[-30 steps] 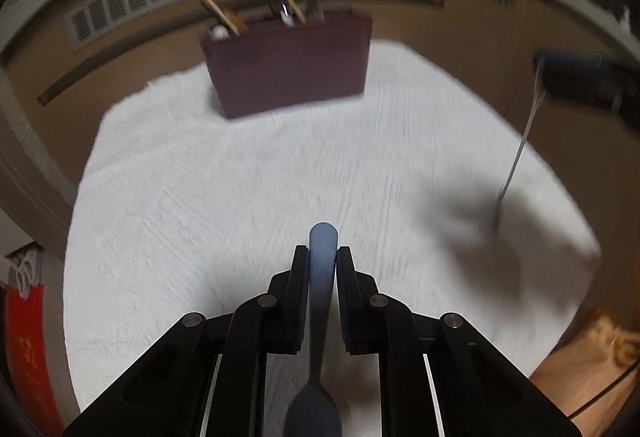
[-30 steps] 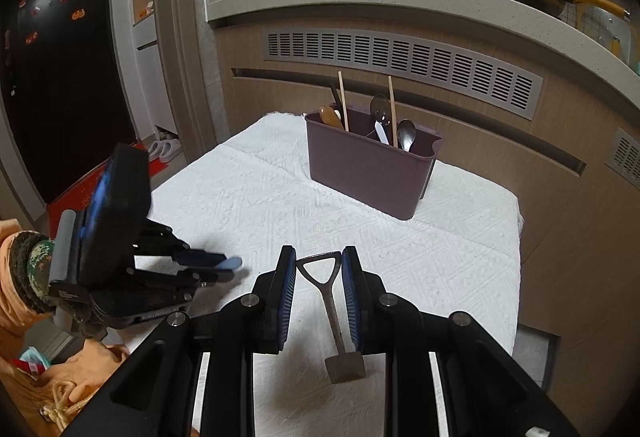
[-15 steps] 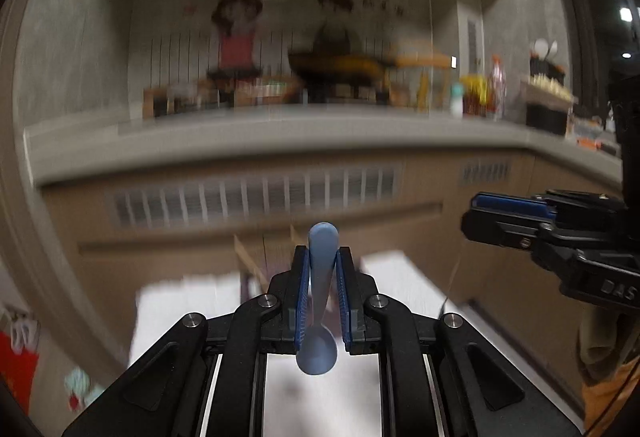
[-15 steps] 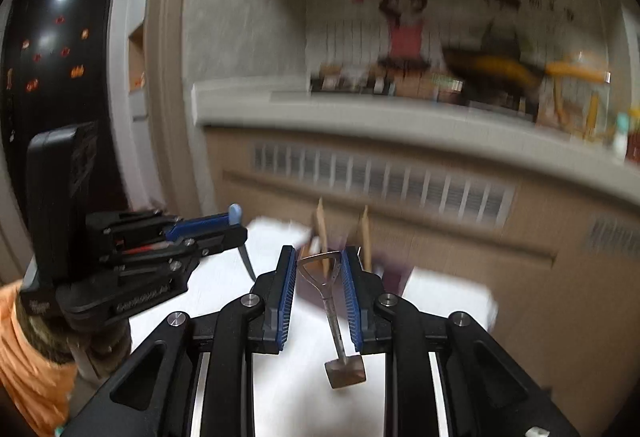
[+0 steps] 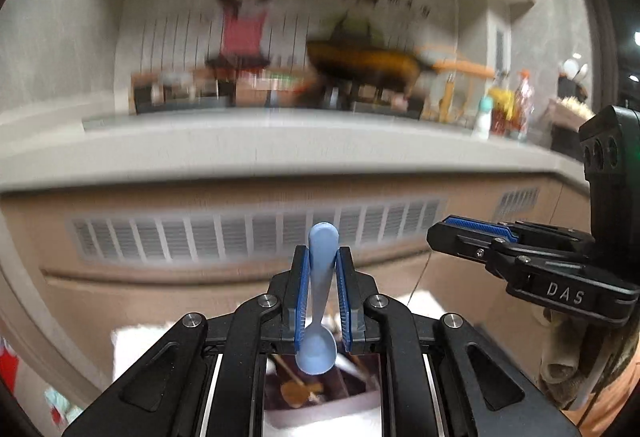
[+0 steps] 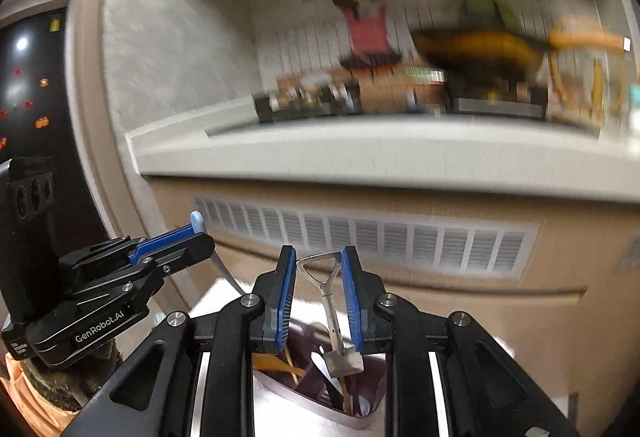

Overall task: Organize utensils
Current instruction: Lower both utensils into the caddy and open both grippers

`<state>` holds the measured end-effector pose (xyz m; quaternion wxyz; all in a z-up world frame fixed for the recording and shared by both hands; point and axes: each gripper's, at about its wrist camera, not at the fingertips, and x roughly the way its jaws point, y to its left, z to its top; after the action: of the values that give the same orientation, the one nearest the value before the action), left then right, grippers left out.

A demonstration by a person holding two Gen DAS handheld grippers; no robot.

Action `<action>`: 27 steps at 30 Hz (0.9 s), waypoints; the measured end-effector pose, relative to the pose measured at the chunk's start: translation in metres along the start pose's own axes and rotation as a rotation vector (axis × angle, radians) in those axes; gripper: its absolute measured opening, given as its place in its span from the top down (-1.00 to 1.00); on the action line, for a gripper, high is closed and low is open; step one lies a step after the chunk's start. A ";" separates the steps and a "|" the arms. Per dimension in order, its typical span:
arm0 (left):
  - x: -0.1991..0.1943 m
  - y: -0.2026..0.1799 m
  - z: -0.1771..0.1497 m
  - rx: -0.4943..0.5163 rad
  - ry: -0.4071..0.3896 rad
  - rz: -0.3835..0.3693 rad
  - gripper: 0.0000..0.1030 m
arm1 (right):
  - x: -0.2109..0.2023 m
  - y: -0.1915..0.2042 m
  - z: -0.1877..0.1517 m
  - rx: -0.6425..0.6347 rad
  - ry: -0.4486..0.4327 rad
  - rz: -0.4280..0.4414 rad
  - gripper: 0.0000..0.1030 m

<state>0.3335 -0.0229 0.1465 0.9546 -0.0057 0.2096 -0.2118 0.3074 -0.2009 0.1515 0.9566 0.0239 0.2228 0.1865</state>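
Note:
My left gripper (image 5: 323, 261) is shut on a light blue plastic spoon (image 5: 320, 301), handle up between the pads, bowl hanging down toward the camera. Below it lies the dark maroon utensil holder (image 5: 320, 393) with wooden utensils inside. My right gripper (image 6: 319, 265) is shut on a small metal shovel-shaped spoon (image 6: 333, 317), its triangular handle loop between the pads and its square blade hanging over the maroon holder (image 6: 316, 385). Each gripper shows in the other's view: the right gripper (image 5: 472, 237) at the right, the left gripper (image 6: 200, 233) at the left, both raised above the table.
The white cloth-covered table (image 6: 296, 421) is low in both views. Behind it runs a beige counter front with a slatted vent (image 5: 256, 237) and a pale countertop (image 6: 360, 153) carrying pans and bottles. A black fridge (image 6: 28, 85) stands far left.
Both grippers have risen and tilted up, each carrying its utensil. The table and holder slid down the views from the middle distance to just under the fingers; the counter and wall now fill them.

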 end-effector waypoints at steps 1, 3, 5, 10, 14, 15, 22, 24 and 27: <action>0.015 0.005 -0.008 -0.017 0.038 -0.003 0.73 | 0.013 -0.004 -0.009 0.010 0.027 -0.007 0.59; 0.037 0.010 -0.024 -0.042 0.097 -0.006 0.73 | 0.035 -0.012 -0.025 0.030 0.074 -0.024 0.59; 0.063 0.017 -0.041 -0.072 0.175 -0.011 0.73 | 0.060 -0.021 -0.044 0.070 0.141 -0.030 0.59; 0.088 0.018 -0.078 -0.095 0.273 -0.002 0.70 | 0.095 -0.031 -0.081 0.122 0.248 -0.046 0.56; 0.076 0.019 -0.087 -0.123 0.242 0.022 0.35 | 0.101 -0.037 -0.096 0.158 0.291 -0.047 0.40; 0.068 0.020 -0.087 -0.132 0.222 0.030 0.13 | 0.096 -0.037 -0.098 0.155 0.281 -0.065 0.36; -0.017 0.001 -0.109 -0.128 0.050 0.158 -0.61 | 0.025 -0.015 -0.115 0.072 0.134 -0.170 -0.40; -0.037 -0.010 -0.123 -0.097 0.035 0.171 -0.79 | 0.000 -0.004 -0.128 0.039 0.114 -0.197 -0.45; -0.066 -0.030 -0.149 -0.040 0.042 0.203 -0.99 | -0.033 0.010 -0.148 0.005 0.102 -0.229 -0.59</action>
<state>0.2073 -0.0116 0.0397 0.9662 0.0011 0.2330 -0.1100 0.2124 -0.2096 0.0336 0.9590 -0.0091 0.2729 0.0763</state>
